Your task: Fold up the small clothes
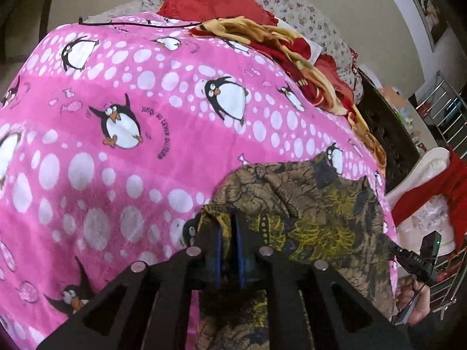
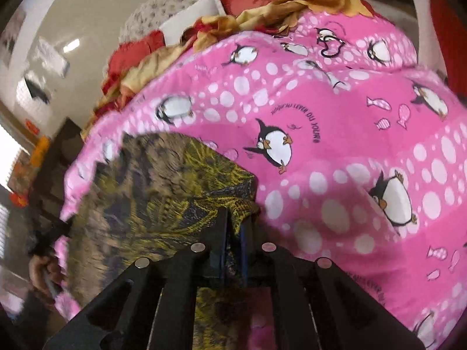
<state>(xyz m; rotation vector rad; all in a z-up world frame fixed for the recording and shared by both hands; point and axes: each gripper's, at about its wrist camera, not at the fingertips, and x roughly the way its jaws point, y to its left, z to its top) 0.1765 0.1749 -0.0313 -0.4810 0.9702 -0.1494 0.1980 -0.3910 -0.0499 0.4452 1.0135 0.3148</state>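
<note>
A small brown garment with yellow and dark print (image 1: 306, 204) lies on the pink penguin bedspread (image 1: 131, 151). My left gripper (image 1: 229, 227) is shut on one corner of it, with cloth pinched between the blue pads. In the right wrist view the same garment (image 2: 151, 180) spreads to the left over the bedspread (image 2: 350, 151). My right gripper (image 2: 235, 224) is shut on another corner of it. The other gripper and the hand holding it show at the edge of each view, the right one (image 1: 420, 259) and the left one (image 2: 46, 239).
A red heart cushion (image 1: 210, 0) and a crumpled red and yellow cloth (image 1: 292, 52) lie at the far end of the bed. A floral pillow (image 1: 292, 3) is behind them. A metal rack (image 1: 446, 110) and a dark wooden bed frame (image 1: 388, 134) stand at the right.
</note>
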